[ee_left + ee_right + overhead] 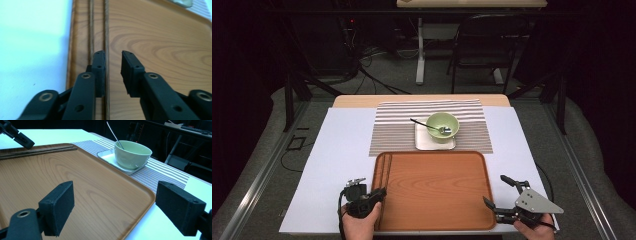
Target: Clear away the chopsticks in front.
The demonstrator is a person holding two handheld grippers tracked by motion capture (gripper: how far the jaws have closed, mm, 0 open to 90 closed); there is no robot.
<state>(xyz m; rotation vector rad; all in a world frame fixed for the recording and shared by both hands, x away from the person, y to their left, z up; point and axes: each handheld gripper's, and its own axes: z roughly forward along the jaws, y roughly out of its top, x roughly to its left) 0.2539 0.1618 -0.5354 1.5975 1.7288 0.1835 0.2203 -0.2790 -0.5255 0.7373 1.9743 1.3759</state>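
We hold the left gripper point(379, 194) at the wooden tray's point(437, 190) 9 o'clock edge, jaws parted astride a chopstick point(106, 32); right gripper point(497, 192) gapes empty at 4 o'clock. Risk: the chopstick rolls away on closing.

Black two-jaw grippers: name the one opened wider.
The right gripper; its jaws gape across the brown wooden tray's right rim, while the left gripper's stand narrowly apart.

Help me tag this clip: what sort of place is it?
Probably a lab or recording room staged as a dining spot: a white-covered table with a tray and bowl, dark curtains and floor cables behind.
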